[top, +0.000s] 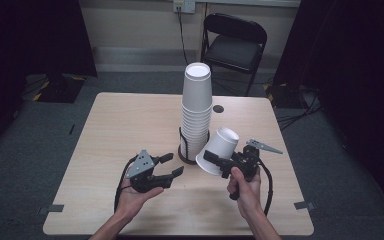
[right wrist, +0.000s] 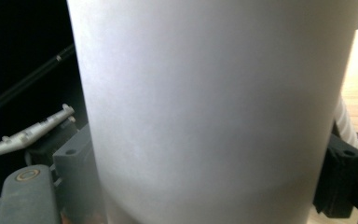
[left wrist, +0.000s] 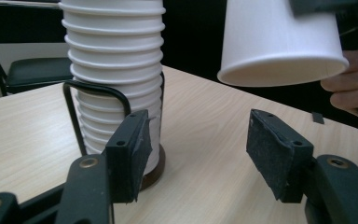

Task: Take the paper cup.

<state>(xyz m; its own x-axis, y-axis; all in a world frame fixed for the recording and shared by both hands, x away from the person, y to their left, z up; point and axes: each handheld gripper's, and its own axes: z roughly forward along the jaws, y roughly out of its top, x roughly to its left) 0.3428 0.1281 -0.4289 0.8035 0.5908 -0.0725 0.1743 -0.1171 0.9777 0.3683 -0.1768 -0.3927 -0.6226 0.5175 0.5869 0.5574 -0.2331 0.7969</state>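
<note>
a tall stack of white paper cups point(top: 197, 112) stands upright in a black wire holder point(top: 182, 145) with a dark round base, a little past the middle of the tabletop point(top: 125, 125) toward 12 o'clock. in the left gripper view the stack point(left wrist: 116, 70) rises just beyond the left-hand pad, and the wire loop point(left wrist: 95, 93) curves around its lower cups.

the right gripper point(top: 219, 162) is clamped on a single white cup point(top: 218, 150), lifted off the tabletop and tilted, its closed bottom toward 1 o'clock and its open rim toward 7 o'clock, just beside the stack at its 4 o'clock side. in the right gripper view the cup wall point(right wrist: 214, 107) sits between the two jaws, pressed on both sides. the right hand point(top: 245, 192) grips the handle at 5 o'clock.

the left gripper point(top: 172, 165) rests in the left hand point(top: 132, 195) at about 7 o'clock from the stack, its jaws wide apart with nothing between them, pointing toward 2 o'clock. from its own camera the held cup point(left wrist: 279, 42) hangs upside down up at the right.

a black folding chair point(top: 234, 42) stands beyond the table at 12 o'clock.
</note>
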